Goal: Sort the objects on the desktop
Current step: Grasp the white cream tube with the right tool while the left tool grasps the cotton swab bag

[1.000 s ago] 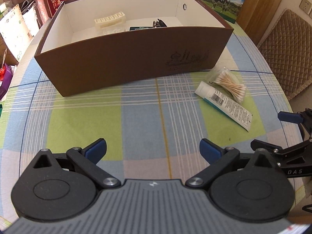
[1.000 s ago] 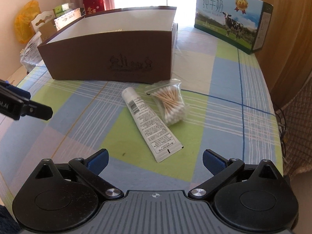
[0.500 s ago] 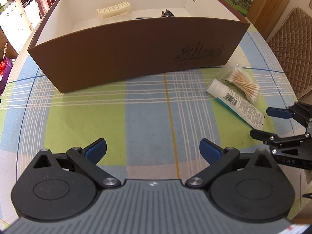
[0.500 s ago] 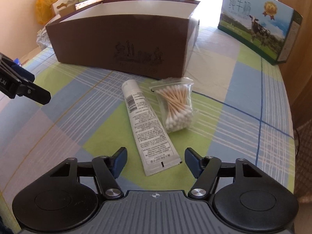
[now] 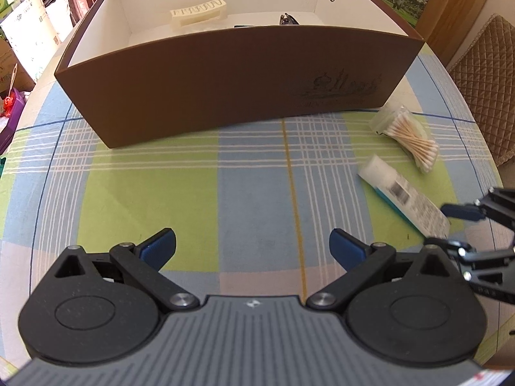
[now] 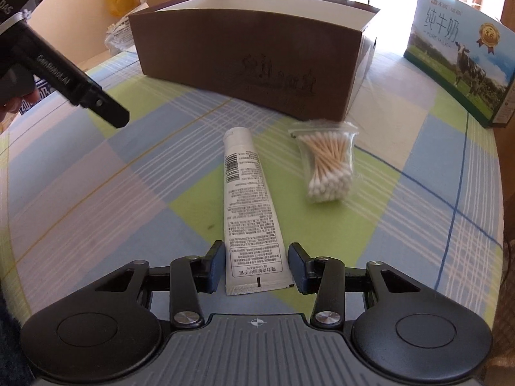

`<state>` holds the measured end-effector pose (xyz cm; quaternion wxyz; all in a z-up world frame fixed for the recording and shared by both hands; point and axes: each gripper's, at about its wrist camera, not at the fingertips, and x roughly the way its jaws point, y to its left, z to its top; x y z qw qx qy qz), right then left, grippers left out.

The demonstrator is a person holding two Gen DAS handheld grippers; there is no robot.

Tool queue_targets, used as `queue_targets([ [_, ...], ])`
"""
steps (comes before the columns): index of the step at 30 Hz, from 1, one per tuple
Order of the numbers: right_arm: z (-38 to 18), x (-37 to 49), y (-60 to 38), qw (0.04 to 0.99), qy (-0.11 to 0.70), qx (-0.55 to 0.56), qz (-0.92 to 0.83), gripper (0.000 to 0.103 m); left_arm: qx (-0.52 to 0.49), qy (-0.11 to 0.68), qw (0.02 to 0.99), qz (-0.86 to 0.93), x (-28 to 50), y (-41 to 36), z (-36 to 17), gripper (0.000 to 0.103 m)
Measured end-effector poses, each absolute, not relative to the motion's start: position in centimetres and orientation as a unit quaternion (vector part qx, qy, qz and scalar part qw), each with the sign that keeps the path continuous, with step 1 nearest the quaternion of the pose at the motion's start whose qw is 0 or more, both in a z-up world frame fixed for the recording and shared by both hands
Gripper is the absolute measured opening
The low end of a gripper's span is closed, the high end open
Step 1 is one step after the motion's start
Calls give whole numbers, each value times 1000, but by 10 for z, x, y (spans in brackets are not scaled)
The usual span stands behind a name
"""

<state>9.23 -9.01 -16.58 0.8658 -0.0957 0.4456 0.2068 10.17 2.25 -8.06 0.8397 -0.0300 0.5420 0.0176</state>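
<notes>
A white tube (image 6: pixel 248 199) with printed text lies on the checked tablecloth, its cap toward the brown box (image 6: pixel 241 58). My right gripper (image 6: pixel 256 263) straddles the tube's flat crimped end. Its jaws are closing, with the blue pads close at each edge and no squeeze showing. A clear bag of cotton swabs (image 6: pixel 328 164) lies just right of the tube. In the left wrist view the tube (image 5: pixel 402 193) and the swabs (image 5: pixel 412 138) lie at the right, with the right gripper (image 5: pixel 450 225) at the tube's end. My left gripper (image 5: pixel 252 244) hangs open and empty before the box (image 5: pixel 225 80).
Inside the box lie a cream ridged piece (image 5: pixel 198 13) and a dark item (image 5: pixel 288 19). A milk carton (image 6: pixel 460 61) stands at the back right. A quilted chair (image 5: pixel 482 64) is beyond the table's right edge. Bags and boxes crowd the far left.
The right gripper's jaws narrowed from wide open, and it sank and rolled until the tube's flat end lay between the pads. The left gripper stayed open and barely moved.
</notes>
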Motion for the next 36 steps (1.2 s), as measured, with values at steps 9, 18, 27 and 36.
queue_targets([
  [9, -159, 46, -99, 855, 475, -83, 192, 44, -27, 542, 840, 11, 98, 19, -81, 100],
  [18, -167, 61, -78, 876, 452, -63, 156, 58, -16, 541, 841, -7, 97, 6, -80, 100],
  [27, -162, 59, -76, 873, 469, -62, 122, 37, -14, 548, 836, -13, 95, 0, -84, 100],
  [36, -161, 72, -133, 876, 481, 6, -12, 37, 0, 554, 831, -52, 105, -30, -94, 100],
])
